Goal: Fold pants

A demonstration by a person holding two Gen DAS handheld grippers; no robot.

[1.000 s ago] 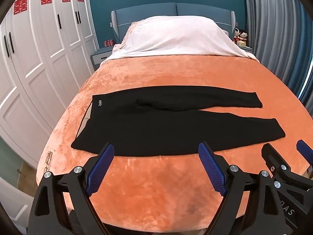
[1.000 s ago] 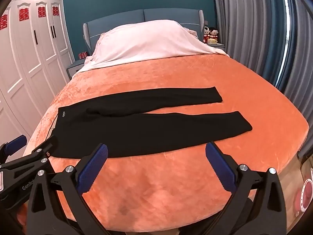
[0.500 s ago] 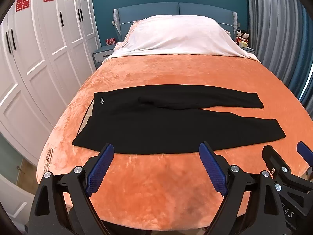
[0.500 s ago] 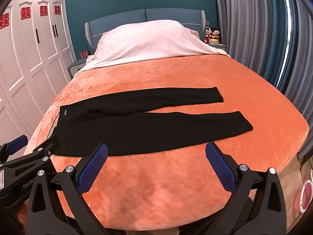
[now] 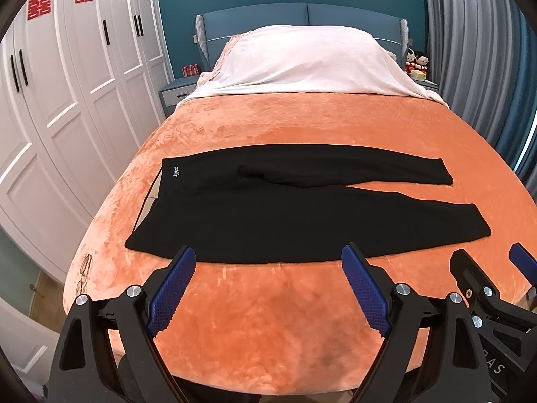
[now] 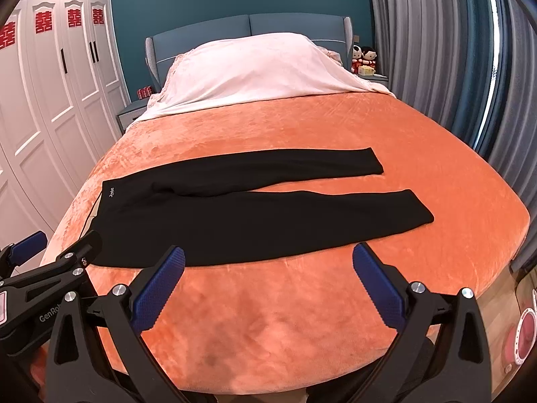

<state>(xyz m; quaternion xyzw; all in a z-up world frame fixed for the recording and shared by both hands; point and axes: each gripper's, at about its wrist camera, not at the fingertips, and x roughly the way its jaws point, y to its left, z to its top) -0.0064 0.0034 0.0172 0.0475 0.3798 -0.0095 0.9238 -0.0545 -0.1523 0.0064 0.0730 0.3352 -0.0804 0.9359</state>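
Black pants lie flat across the orange bed, waistband to the left, both legs stretched right and slightly apart. They also show in the right wrist view. My left gripper is open and empty, held over the bed's near edge just short of the pants' near hem. My right gripper is open and empty, beside it to the right. Each gripper shows at the edge of the other's view.
The orange blanket covers the bed. A white cover lies over the pillows at the headboard. White wardrobes stand along the left. Grey curtains hang on the right. Glasses lie at the bed's left edge.
Both grippers have drawn back and risen slightly; the pants sit a little farther off. The pants have not moved.
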